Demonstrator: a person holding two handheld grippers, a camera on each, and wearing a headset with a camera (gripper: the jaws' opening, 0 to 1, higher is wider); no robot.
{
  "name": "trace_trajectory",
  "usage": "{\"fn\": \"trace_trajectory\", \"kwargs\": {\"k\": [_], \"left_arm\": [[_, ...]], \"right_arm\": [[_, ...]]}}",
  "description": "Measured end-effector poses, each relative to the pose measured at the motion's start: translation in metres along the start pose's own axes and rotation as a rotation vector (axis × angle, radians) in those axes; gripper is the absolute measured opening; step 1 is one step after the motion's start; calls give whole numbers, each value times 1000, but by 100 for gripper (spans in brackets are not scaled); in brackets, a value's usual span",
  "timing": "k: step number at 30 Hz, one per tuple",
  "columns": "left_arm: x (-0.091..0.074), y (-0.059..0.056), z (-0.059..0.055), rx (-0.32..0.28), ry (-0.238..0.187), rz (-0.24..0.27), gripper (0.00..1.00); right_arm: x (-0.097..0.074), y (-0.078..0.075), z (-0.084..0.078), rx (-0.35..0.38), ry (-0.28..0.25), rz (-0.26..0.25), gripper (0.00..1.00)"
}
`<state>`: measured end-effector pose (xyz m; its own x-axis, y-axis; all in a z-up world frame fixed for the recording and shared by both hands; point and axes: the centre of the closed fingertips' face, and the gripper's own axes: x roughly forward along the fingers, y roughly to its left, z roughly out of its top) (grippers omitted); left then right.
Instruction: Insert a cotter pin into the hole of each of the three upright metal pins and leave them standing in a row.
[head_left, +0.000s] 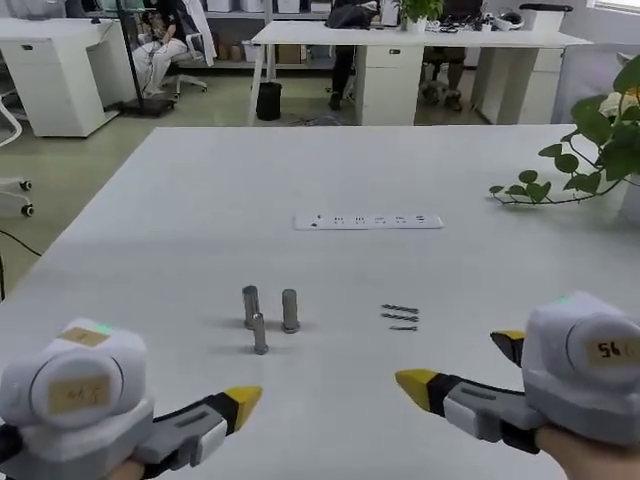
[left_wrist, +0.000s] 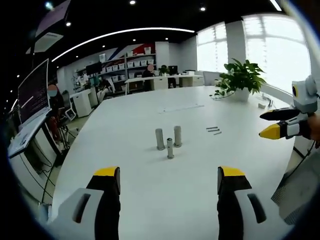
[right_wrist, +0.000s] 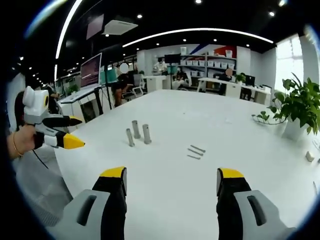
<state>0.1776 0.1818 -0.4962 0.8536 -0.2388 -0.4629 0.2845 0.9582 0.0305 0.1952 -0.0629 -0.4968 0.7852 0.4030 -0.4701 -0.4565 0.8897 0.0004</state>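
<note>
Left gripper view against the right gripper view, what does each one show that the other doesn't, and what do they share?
Left gripper view: the right gripper at its right edge, open, held above the table. Right gripper view: the left gripper at its left edge, open. Both: three upright metal pins in a cluster, three cotter pins lying loose beside them, and the potted plant.

1. Left tongs (left_wrist: 169, 172): two pale grey jaws, black on the inner faces, each capped with a yellow tip.
2. Right tongs (right_wrist: 172, 173): identical build; a dark oblong slot is recessed in the outer side of each grey jaw.
3. In the head view the yellow tips taper to points.
4. Person: a thin bracelet (right_wrist: 14, 145) at the wrist and a light grey garment (right_wrist: 37, 192).
</note>
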Motion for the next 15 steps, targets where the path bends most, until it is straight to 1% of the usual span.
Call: {"fn": "trace_trajectory", "kwargs": {"k": [4, 6, 11, 15], "left_arm": [[0, 0, 0, 11, 2, -1, 78], [1, 0, -1, 9, 6, -1, 78], [1, 1, -1, 13, 6, 0, 78], [1, 1, 0, 19, 6, -1, 78]], "right_arm": [[1, 0, -3, -5, 11, -4, 70], [2, -1, -3, -1, 3, -7, 70], [2, -1, -5, -7, 14, -8, 70], [1, -2, -4, -10, 8, -16, 70]]}}
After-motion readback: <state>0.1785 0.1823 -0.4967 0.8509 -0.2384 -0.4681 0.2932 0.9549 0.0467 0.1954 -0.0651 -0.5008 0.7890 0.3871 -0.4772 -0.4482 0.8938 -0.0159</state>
